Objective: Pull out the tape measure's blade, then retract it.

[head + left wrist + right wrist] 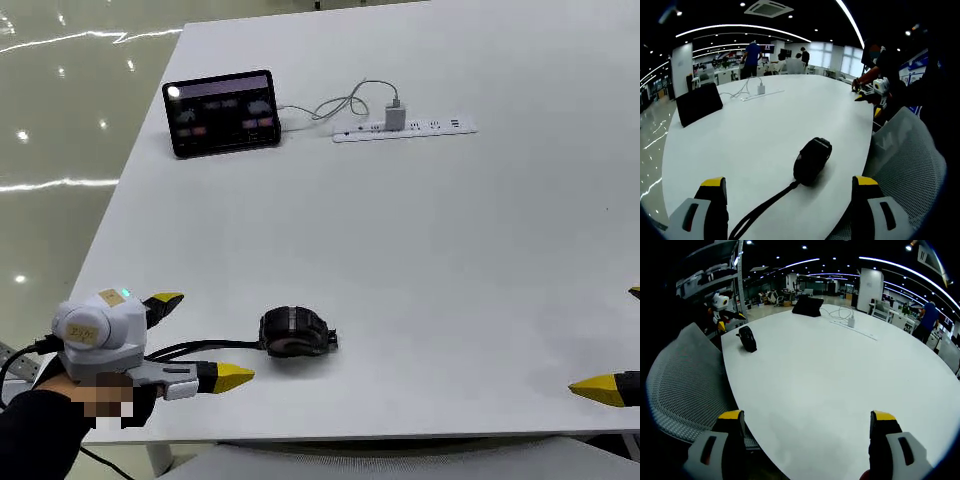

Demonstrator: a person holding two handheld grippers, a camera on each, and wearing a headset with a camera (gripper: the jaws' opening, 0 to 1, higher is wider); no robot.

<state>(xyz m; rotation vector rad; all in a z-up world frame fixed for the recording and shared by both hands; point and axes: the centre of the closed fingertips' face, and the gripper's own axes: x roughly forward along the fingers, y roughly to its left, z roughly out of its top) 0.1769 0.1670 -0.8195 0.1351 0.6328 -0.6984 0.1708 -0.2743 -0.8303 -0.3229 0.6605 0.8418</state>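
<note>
A black tape measure (296,333) lies on the white table (420,230) near its front edge, with a black wrist strap trailing to the left; no blade is out. My left gripper (200,338) stands open just left of it, the strap running between the yellow fingertips (231,377). In the left gripper view the tape measure (812,160) lies a short way ahead of the open jaws. My right gripper (630,345) is open at the table's right front edge, far from the tape measure (747,338), which lies at the left in its view.
A dark tablet (222,111) stands at the back left of the table. A white power strip (404,128) with a charger and cable lies beside it. A grey mesh chair (682,385) sits against the front edge. People stand in the far background.
</note>
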